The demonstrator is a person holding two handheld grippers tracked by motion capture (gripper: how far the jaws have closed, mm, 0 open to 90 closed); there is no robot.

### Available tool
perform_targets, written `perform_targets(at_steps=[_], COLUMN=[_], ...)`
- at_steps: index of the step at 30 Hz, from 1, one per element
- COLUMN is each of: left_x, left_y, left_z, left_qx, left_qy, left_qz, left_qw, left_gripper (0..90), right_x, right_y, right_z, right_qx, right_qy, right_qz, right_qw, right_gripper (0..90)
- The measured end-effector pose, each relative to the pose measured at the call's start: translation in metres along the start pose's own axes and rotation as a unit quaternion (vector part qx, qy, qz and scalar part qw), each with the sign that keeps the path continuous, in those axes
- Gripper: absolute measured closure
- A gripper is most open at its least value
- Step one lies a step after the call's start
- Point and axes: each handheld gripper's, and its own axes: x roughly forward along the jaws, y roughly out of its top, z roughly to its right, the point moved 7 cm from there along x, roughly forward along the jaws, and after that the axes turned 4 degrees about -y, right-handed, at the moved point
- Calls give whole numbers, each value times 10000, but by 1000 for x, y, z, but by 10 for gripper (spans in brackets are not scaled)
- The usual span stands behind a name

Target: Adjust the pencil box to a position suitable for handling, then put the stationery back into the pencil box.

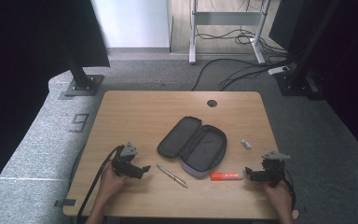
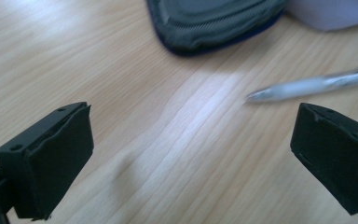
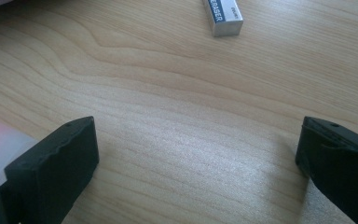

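Note:
An open dark pencil case lies at the middle of the wooden table; its corner appears in the left gripper view. A silver pen lies in front of the case, just right of my left gripper, which is open over bare wood. A red-and-white tube lies just left of my right gripper, also open with nothing between its jaws. A small white eraser lies farther back on the right.
A round cable hole sits near the table's far edge. Beyond the table are black stand bases, a white desk frame and cables on the grey carpet. A person's hands hold both grippers near the front edge.

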Motion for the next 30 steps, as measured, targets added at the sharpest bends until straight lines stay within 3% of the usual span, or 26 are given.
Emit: perform_targets(at_steps=[9, 14, 16, 24, 30], left_x=[9, 9, 10, 10, 10], left_y=[-20, -21, -22, -22, -22], left_z=[-7, -7, -9, -9, -9], left_qx=[10, -84, -300, -300, -301], left_qy=[257, 180, 38, 41, 43], left_qz=[-221, -259, -326, -326, -325], left_qw=[9994, 9995, 9990, 9990, 9990], left_gripper=[0, 0, 0, 0, 0], right_x=[1, 1, 0, 2, 3], right_y=[1, 1, 1, 4, 16], right_z=[0, -1, -1, -4, -11], right_qx=[41, 19, -5, -90, -202], right_qy=[-29, 4, 22, 105, 245], right_qz=[-7, -6, 19, -61, -108], right_qw=[10000, 10000, 10000, 9999, 9994], right_gripper=[0, 0, 1, 8, 40])
